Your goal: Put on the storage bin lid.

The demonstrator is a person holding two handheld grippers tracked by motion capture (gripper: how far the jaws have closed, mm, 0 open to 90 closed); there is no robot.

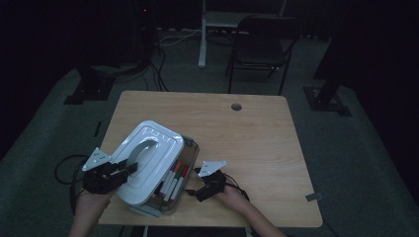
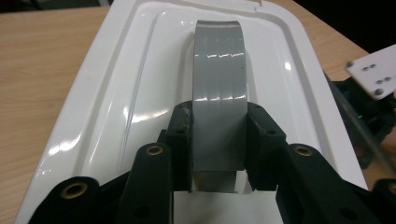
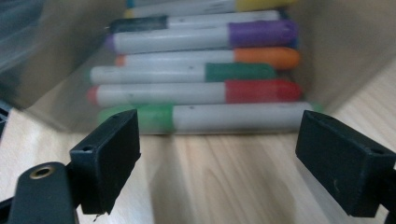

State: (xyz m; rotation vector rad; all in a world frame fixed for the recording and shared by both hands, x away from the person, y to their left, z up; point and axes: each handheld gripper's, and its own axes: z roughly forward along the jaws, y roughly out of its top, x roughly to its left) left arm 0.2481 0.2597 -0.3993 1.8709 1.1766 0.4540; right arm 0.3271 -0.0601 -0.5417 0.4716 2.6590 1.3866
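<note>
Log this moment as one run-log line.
left gripper: shut on lid handle | lid: tilted off box | right gripper: open, facing markers

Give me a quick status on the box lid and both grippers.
Left gripper shut on the lid's grey handle, white lid lifted askew. Right gripper open, facing the markers in the clear box. Nothing in the way.

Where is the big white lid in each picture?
High view: the white lid is lower left, tilted over the clear box of markers.
Left gripper view: the lid spans the picture, its grey handle between the fingers.
Right gripper view: I can't make it out.
Shared landmark: the wooden table.
</note>
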